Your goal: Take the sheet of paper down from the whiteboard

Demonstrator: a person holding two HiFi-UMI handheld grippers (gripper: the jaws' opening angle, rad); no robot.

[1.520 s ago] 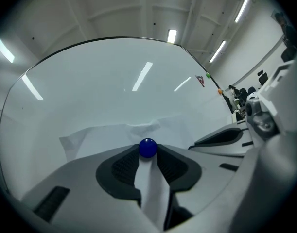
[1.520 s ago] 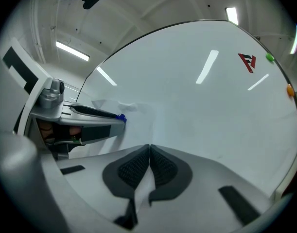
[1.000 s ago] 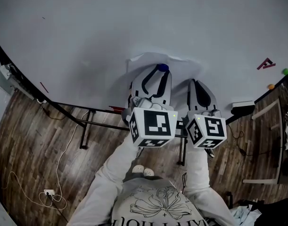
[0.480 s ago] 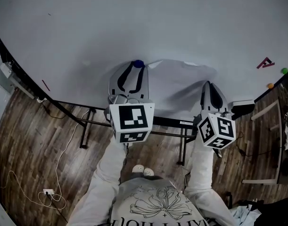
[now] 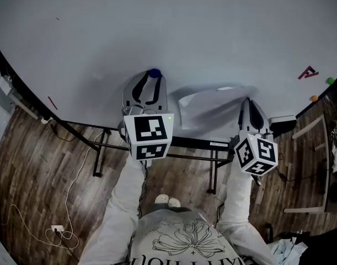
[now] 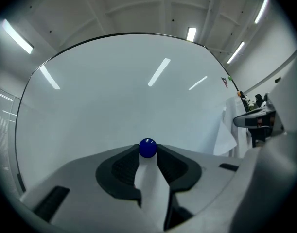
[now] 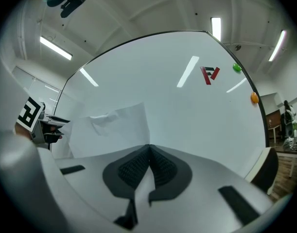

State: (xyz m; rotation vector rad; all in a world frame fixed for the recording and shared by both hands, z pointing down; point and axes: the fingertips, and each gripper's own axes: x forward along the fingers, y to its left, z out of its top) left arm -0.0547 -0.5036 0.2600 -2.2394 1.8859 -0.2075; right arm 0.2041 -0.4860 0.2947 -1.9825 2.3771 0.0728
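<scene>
Hardly any writing to read here

A red angular sign (image 5: 308,73) on the large white whiteboard (image 5: 157,26) looks like a slanted letter F, perhaps an A. The grey shirt (image 5: 185,239) carries lettering under a line-drawn flower, cut off at the picture's edge and unreadable. The white marker cube at the left (image 5: 147,138) and the one at the right (image 5: 256,153) bear only black-and-white square codes, no letters.

Office or lab rm — big whiteboard (image 5: 157,32), strip ceiling lights (image 6: 191,33), wood floor (image 5: 25,164).
</scene>
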